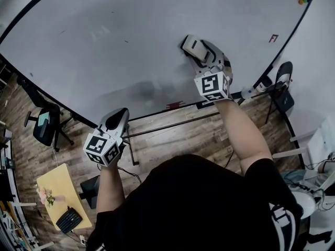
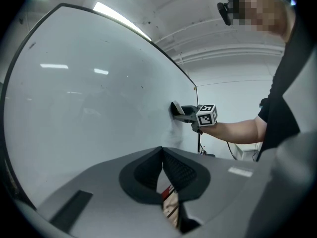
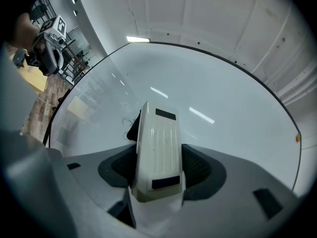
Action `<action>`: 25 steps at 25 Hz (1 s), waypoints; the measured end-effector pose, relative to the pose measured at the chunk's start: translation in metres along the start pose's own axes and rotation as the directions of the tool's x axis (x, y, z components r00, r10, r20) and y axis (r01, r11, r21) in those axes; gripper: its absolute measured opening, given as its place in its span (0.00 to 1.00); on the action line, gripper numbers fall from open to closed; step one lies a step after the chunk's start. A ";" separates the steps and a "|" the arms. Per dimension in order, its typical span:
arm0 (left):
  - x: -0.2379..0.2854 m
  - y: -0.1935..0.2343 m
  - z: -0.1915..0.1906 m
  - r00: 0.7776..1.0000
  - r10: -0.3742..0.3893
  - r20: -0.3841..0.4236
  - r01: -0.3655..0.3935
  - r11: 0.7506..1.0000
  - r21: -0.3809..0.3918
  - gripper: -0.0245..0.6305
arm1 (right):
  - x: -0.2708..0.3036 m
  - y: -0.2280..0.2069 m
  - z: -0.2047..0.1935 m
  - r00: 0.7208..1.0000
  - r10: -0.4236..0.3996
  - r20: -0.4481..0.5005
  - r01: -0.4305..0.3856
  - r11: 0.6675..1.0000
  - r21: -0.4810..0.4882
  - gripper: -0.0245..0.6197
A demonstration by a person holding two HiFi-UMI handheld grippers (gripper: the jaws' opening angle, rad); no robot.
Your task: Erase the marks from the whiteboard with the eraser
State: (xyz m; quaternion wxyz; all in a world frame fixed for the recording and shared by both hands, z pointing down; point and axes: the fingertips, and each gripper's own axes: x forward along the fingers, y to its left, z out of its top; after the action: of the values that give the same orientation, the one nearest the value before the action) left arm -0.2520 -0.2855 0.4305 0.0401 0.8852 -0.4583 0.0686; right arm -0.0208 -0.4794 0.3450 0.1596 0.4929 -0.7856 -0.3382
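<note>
A large whiteboard [image 1: 131, 35] fills the upper head view. My right gripper [image 1: 203, 54] is shut on a white eraser [image 1: 192, 46], whose dark felt side presses against the board right of centre. In the right gripper view the eraser [image 3: 157, 150] sits lengthwise between the jaws, against the whiteboard [image 3: 223, 108]. Faint marks [image 1: 99, 33] show upper left of it, a grey smudge [image 1: 146, 93] lower left and a small red mark [image 1: 273, 37] at far right. My left gripper [image 1: 116, 120] hangs shut and empty by the board's bottom edge. From the left gripper view the eraser [image 2: 175, 108] touches the whiteboard [image 2: 89, 108].
A red marker [image 1: 175, 105] lies on the ledge under the board. A black office chair [image 1: 44, 124] stands at left, another chair [image 1: 282, 82] at right. A yellow table [image 1: 55, 184] with a keyboard [image 1: 68, 219] is at bottom left. Coloured magnets [image 1: 303, 0] sit at the board's top right.
</note>
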 end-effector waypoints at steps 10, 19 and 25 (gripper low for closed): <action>-0.012 0.000 0.001 1.000 0.007 0.002 -0.007 1.000 -0.008 0.06 | -0.002 0.009 0.002 1.000 0.022 -0.018 -0.022 1.000 -0.007 0.43; -0.013 -0.006 0.005 1.000 -0.008 0.011 0.008 1.000 -0.005 0.06 | -0.010 0.012 0.004 0.999 0.034 -0.019 -0.035 0.999 -0.001 0.43; -0.010 -0.014 0.007 1.000 -0.026 0.017 0.026 1.000 -0.001 0.06 | -0.020 0.004 0.001 0.999 0.027 -0.034 -0.026 0.999 0.025 0.43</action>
State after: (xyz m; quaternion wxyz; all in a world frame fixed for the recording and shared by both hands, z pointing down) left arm -0.2460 -0.2706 0.4216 0.0376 0.8917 -0.4469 0.0605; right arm -0.0149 -0.4602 0.3488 0.1712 0.4901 -0.7934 -0.3177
